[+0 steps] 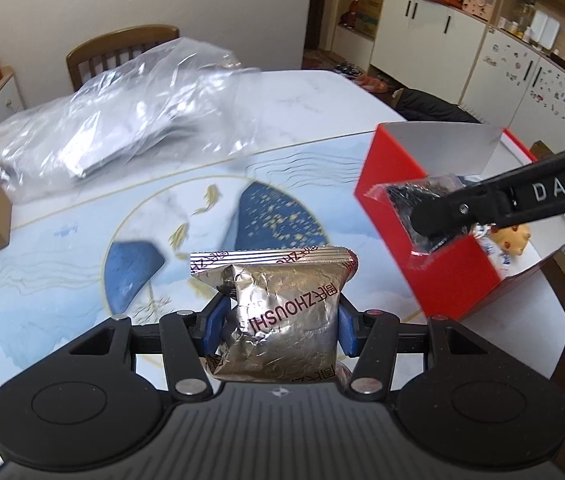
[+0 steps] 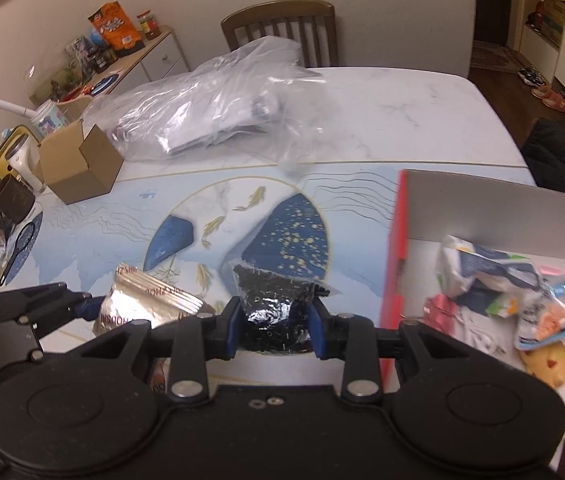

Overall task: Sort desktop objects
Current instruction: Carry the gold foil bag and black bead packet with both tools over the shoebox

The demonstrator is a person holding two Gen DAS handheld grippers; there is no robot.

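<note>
Left claw: the left gripper pinches a crinkled silver foil packet between its blue pads, lifted off the table mat.
Right claw: the right gripper is pressed tight on a small clear bag of black bits, also held above the mat.
Only the left wrist view shows: the right gripper from the side, a black arm marked "DAS", with its bag hanging at the near corner of the red box; white cupboards and shelves stand behind.
Only the right wrist view shows: the inside of the red box, holding crumpled wrappers, a pink item and a yellow toy; the left gripper and its foil packet sit low on the left.
Around: a big clear plastic bag lies at the far side of the table, a wooden chair behind it, an open brown carton to the left.
In the way: the red box's near wall stands just beside the black bag.
</note>
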